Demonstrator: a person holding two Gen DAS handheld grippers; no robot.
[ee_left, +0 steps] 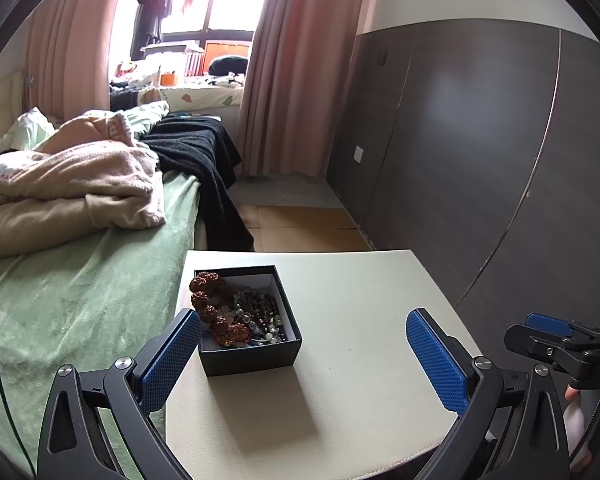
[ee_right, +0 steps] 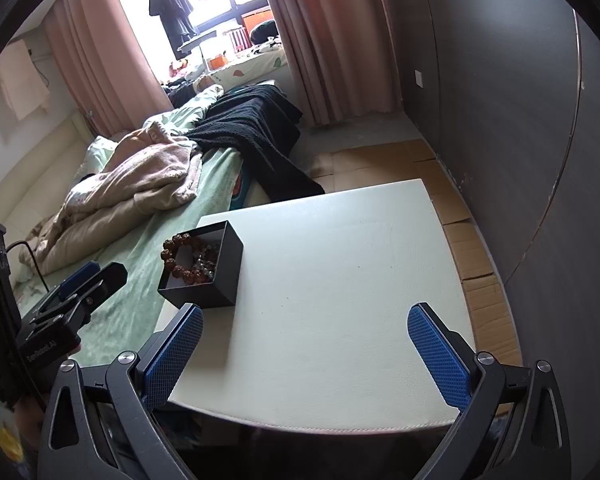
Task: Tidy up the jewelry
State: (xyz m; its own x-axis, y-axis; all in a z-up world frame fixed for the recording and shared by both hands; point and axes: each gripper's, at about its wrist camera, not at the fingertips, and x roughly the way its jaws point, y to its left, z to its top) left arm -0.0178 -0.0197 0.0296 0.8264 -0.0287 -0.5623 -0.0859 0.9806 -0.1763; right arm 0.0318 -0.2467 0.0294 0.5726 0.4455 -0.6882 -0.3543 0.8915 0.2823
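White table (ee_right: 340, 280) | black box (ee_left: 252, 354) – beaded bracelets (ee_left: 220, 320) | both jaws spread, empty

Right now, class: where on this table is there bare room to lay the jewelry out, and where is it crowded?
The white table is bare from the black box across to its wall-side edge and to its near edge. The only crowded spot is the bed-side corner, where the box sits full of bead bracelets. Both grippers are open and empty.

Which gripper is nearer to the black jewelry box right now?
Left. The left gripper is open just short of the black jewelry box, one finger beside its near corner. The right gripper, also open, sits farther off, facing bare table beside the box.
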